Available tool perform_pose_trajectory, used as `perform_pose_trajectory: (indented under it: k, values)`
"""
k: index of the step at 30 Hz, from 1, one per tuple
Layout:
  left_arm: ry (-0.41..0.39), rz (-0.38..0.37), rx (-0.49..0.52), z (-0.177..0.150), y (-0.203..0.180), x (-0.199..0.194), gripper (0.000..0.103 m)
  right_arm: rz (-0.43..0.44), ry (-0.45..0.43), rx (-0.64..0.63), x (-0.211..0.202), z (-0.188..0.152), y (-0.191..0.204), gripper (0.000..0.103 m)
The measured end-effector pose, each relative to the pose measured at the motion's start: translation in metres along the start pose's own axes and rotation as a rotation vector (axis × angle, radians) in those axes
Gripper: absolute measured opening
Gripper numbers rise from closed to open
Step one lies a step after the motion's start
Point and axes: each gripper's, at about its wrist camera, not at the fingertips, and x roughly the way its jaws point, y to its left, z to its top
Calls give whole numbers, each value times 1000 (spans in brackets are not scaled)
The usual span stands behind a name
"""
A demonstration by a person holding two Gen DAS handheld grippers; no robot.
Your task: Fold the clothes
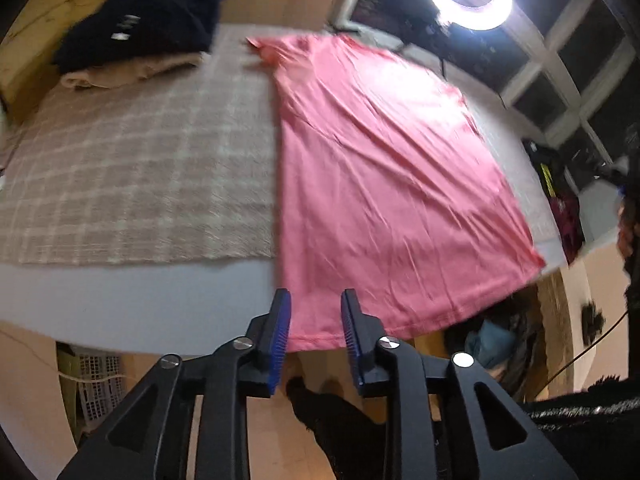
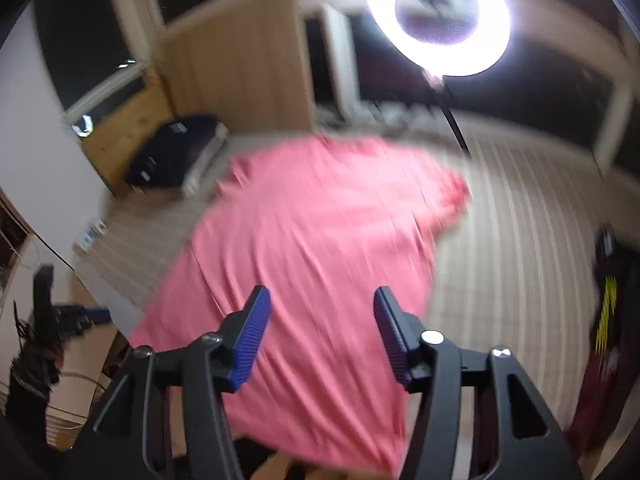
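While wrinkled, pink shirt (image 1: 384, 184) lies flat.

My left camera looks steeply down from the bed's (image 1: 120, 304) near edge; my right sits higher. Both share the pink shirt (image 1: 380, 184) and ring light (image 2: 440, 16).

The left gripper (image 1: 316, 300), at the lower centre of its frame, stands slightly parted, gripping nothing. The right gripper (image 2: 322, 298), lower centre, gapes wider, also gripping nothing.
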Motion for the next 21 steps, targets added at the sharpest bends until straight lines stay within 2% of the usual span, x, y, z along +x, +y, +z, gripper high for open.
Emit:
perform_pose_trajectory:
  k: [3, 6, 7, 9, 12, 13, 16, 18, 21]
  values:
    - [-59, -46, -25, 15, 10, -16, 25, 2, -43, -109, 20, 58, 20, 54]
    - [-83, -17, 41, 51, 13, -17, 25, -55, -69, -184, 54, 101, 31, 54]
    - [-92, -7, 80, 69, 11, -15, 25, -62, -72, -184, 66, 110, 28, 54]
    - [-109, 14, 156, 109, 7, -8, 32, -61, -56, -150, 99, 126, 21, 54]
    - [-130, 66, 251, 177, 5, 14, 34, -148, -22, -118, 150, 139, 3, 54]
    - [-135, 85, 280, 200, 5, 22, 35, -183, 0, -105, 168, 140, -8, 54]
    - [-139, 68, 319, 266, 9, 58, 38, -265, 73, -37, 210, 138, -51, 54]
    - [-129, 91, 353, 304, 9, 85, 42, -324, 93, 12, 220, 134, -88, 54]
    - [-66, 104, 373, 344, 14, 132, 43, -368, 121, 104, 228, 132, -144, 54]
